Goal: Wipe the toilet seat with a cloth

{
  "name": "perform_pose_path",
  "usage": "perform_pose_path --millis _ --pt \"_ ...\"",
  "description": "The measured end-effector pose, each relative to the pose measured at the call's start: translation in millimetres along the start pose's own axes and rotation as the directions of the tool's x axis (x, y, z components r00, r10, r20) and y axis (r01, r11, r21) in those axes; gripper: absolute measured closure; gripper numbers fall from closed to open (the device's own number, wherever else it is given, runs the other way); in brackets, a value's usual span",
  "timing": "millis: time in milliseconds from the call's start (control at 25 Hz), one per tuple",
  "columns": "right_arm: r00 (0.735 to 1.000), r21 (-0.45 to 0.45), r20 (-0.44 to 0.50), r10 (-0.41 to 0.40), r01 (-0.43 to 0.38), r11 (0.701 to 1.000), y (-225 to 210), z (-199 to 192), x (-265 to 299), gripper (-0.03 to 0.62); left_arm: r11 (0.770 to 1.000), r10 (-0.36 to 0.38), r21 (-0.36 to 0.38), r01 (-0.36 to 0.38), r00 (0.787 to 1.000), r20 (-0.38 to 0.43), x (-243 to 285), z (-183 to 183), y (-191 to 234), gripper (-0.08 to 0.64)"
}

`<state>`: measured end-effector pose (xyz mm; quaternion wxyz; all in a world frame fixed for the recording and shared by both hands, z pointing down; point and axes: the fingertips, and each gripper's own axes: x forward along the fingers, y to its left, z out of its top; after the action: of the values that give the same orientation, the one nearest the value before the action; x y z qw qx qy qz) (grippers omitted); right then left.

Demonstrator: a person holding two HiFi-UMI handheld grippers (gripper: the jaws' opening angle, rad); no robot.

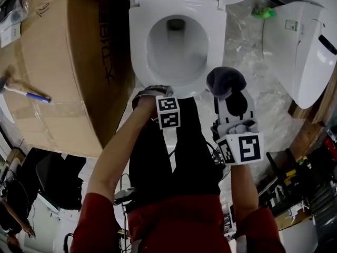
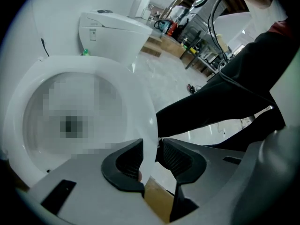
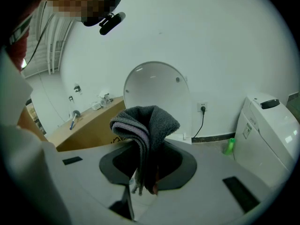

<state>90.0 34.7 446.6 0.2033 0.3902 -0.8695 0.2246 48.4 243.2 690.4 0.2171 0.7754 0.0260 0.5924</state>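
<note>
The white toilet seat [image 1: 139, 41] lies down over the bowl, with its lid [image 3: 157, 88] raised against the wall. My left gripper [image 1: 151, 92] is at the seat's front rim. In the left gripper view its jaws [image 2: 152, 156] straddle the seat's edge [image 2: 136, 102]; the left pad lies against it, and a thin dark gap shows at the right pad. My right gripper [image 1: 229, 96] hovers just right of the bowl's front, shut on a folded dark grey cloth [image 1: 225, 80]. The cloth [image 3: 145, 125] stands up out of the jaws [image 3: 145, 168] and droops over.
A large cardboard box [image 1: 58, 62] stands left of the toilet with a blue-handled tool [image 1: 21, 91] on top. A second toilet unit [image 1: 305, 51] and a green bottle [image 1: 262, 12] are on the right, on crinkled plastic sheeting [image 1: 253, 73]. Benches with clutter stand behind me.
</note>
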Motion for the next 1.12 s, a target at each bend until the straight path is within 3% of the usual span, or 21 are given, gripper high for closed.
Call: perform_pose_path --millis 160,280,520,680,760,840,920,1000,1120 --pt "1.000 -0.005 0.000 0.015 -0.015 1.000 4.7 -11.6 11.7 0.514 0.999 0.036 0.011 -0.036 0.999 -0.002 17.3 -5.6 5.6 0.422" --pt "0.999 -0.002 -0.016 0.027 -0.027 1.000 6.8 -23.9 17.2 0.514 0.996 0.090 -0.012 -0.090 0.995 0.037 17.8 -5.3 16.3 0.524" --pt "0.998 0.007 -0.040 0.042 -0.042 0.999 11.6 -42.8 23.2 0.514 0.991 0.131 -0.013 -0.131 0.990 0.055 18.1 -5.5 19.0 0.535" --pt "0.998 -0.030 -0.059 0.032 -0.033 0.999 5.1 -48.0 30.9 0.514 0.986 0.142 -0.103 -0.131 0.983 0.115 15.8 -5.7 21.5 0.548" --pt "0.997 -0.080 -0.075 0.015 -0.021 0.997 -5.6 -49.2 39.3 0.514 0.971 0.187 -0.178 -0.156 0.967 0.175 8.5 -4.5 28.1 0.548" --pt "0.995 -0.166 -0.095 -0.009 -0.006 0.986 -20.9 -49.4 52.0 0.514 0.938 0.281 -0.278 -0.208 0.924 0.258 -8.2 -0.3 43.3 0.548" --pt "0.993 -0.270 -0.114 -0.039 0.007 0.963 -39.3 -48.4 68.7 0.514 0.880 0.402 -0.405 -0.248 0.843 0.358 -34.5 6.9 64.3 0.548" --pt "0.989 -0.379 -0.134 -0.067 0.011 0.925 -57.3 -47.0 89.0 0.514 0.818 0.505 -0.525 -0.236 0.731 0.459 -66.0 15.2 84.1 0.548" --pt "0.977 -0.554 -0.182 -0.107 -0.011 0.833 -79.6 -47.8 123.2 0.514 0.739 0.638 -0.637 -0.219 0.531 0.557 -119.6 25.6 110.5 0.548"
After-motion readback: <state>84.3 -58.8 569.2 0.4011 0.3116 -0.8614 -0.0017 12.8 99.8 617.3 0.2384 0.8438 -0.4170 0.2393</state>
